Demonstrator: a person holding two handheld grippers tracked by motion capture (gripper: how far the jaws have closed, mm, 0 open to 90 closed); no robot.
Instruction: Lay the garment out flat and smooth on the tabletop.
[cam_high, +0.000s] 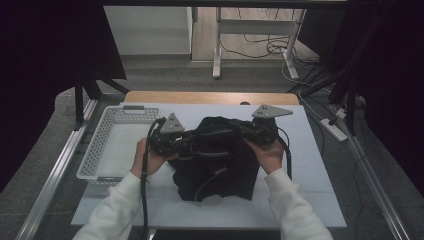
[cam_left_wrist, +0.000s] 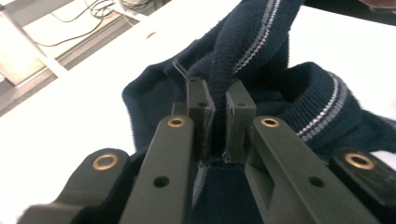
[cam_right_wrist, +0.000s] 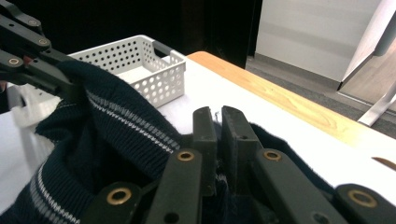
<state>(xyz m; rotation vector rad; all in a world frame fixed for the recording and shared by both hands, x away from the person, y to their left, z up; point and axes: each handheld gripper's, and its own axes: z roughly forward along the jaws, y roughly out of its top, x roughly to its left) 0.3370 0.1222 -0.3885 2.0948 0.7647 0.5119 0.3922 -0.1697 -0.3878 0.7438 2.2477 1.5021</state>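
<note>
Both hands are up over the middle of the bench (cam_high: 310, 200) now, and between them hangs a dark navy knitted garment (cam_high: 215, 170), bunched and drooping, its lower part resting on the white bench top. The left gripper (cam_high: 186, 139) has it on one side: in the left gripper view the jaws are pinched tight on a thick fold of ribbed knit (cam_left_wrist: 219, 93), the pale stripes of the ribbing running up and away past the pads. The right gripper (cam_high: 239, 131) has it on the other side, and in the right gripper view its jaws are closed on dark fabric (cam_right_wrist: 217, 140), though what exact part of the garment sits between them is hard to make out down there in the shadow. A striped ribbed edge (cam_right_wrist: 126, 126) arcs across from that gripper toward the left one at the top left of that view. The two grippers sit near each other, facing inward. Off to the left on the bench stands a white perforated basket (cam_high: 102, 145), just beside the left hand (cam_high: 150, 157), apart from the garment.
</note>
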